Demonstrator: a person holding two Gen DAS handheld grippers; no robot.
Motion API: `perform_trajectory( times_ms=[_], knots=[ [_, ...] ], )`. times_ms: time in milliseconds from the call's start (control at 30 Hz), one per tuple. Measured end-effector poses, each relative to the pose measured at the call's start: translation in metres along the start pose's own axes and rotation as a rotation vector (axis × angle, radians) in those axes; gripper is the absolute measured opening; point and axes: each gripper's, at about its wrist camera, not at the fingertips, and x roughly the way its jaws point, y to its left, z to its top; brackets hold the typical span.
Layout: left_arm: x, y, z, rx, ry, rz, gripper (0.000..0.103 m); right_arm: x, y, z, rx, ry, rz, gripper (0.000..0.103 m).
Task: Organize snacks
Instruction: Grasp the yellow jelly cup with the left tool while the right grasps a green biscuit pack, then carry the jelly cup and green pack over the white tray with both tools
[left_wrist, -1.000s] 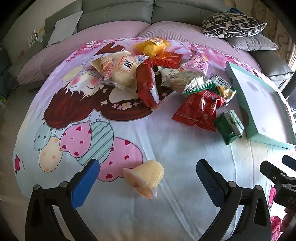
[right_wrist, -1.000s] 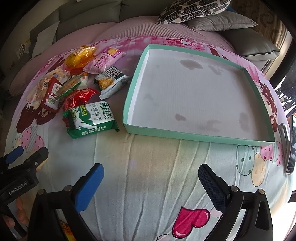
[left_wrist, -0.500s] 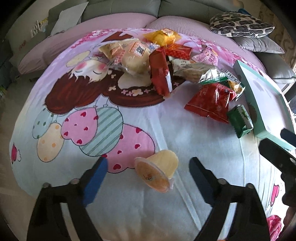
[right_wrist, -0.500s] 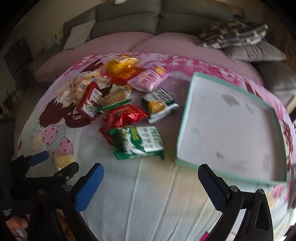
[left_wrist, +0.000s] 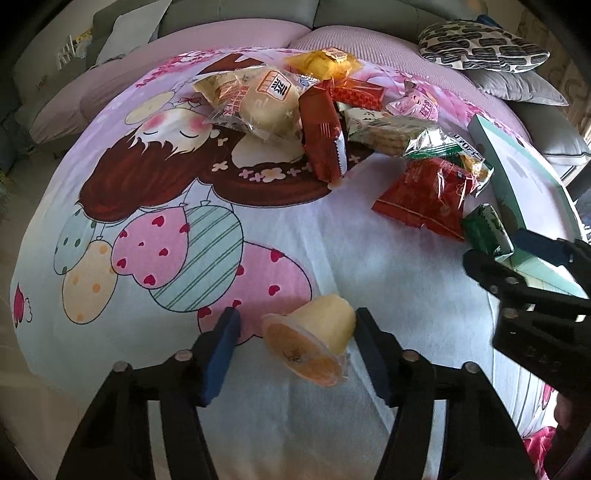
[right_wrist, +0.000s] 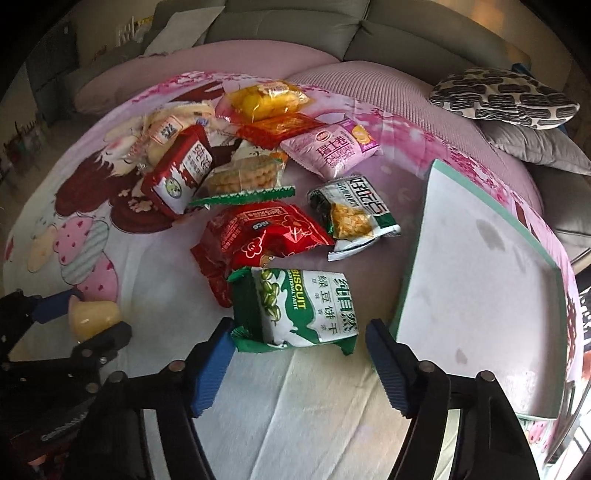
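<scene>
A grey sofa with cushions stands at the far side, and in front of it is a surface covered by a cartoon-print sheet (left_wrist: 258, 258); I cannot tell if it is a bed or a bench under it. I hold the left tongs (left_wrist: 295, 343) around a jelly cup (left_wrist: 314, 343), which lies on its side at the near edge. Their jaws have just been closing; the right pad looks to be at the cup's base, but the left pad is clearly apart from it, so the cup is not clamped yet. The right tongs (right_wrist: 299, 354) have also just been closing, and a green biscuit packet (right_wrist: 303, 306) lies between the pads with space on both sides, so they are apart too. The other snacks lie in a loose pile (right_wrist: 258, 158) on the far left of this packet. The shallow green-edged tray (right_wrist: 487, 369) on the right holds nothing. I judge the task is at its very beginning: no snack is sorted, and all the packets and the cup are left to move.
</scene>
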Motion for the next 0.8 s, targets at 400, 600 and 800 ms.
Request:
perform_trajectory(
  times_ms=[400, 600, 800],
  knots=[
    [-0.007, 0.005, 0.0, -0.034, 0.027, -0.046, 0.049, -0.009, -0.004, 0.002, 0.021, -0.06, -0.011, 0.043],
    [-0.012, 0.014, -0.001, -0.063, 0.039, -0.063, 0.049, -0.023, -0.023, 0.004, 0.096, -0.088, 0.011, 0.03],
    [-0.018, 0.016, -0.002, -0.073, 0.045, -0.067, 0.049, -0.036, -0.041, 0.002, 0.215, -0.084, 0.114, 0.027]
  ],
)
